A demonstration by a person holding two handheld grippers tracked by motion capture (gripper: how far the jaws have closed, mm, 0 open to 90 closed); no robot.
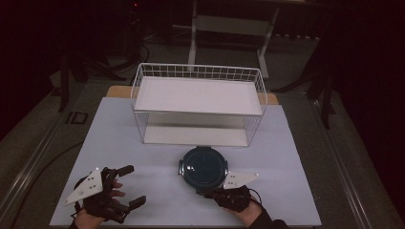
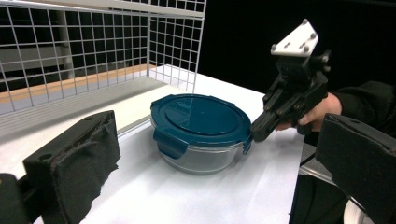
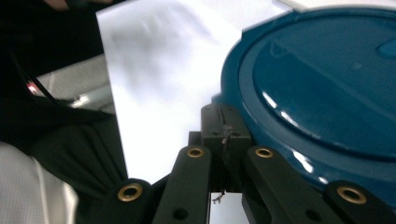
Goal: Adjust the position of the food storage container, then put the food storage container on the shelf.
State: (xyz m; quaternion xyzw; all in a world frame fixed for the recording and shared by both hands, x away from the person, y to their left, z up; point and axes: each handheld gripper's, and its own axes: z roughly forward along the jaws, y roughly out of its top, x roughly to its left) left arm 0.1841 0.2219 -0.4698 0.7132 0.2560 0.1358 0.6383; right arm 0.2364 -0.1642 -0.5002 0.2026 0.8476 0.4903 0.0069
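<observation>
- 2 grippers at work: my right gripper [image 1: 210,192] has its jaws pressed together at the near clip of the teal-lidded glass container [image 1: 203,167], on the tabletop [image 1: 143,143] before the wire rack [image 1: 198,102].
- My left gripper [image 1: 129,186] gapes wide, empty.
- Best I steady the bowl with it first.

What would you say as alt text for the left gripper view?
A round glass container with a teal clip-on lid sits on a white table; the right gripper touches its rim beside a white wire rack.
</observation>
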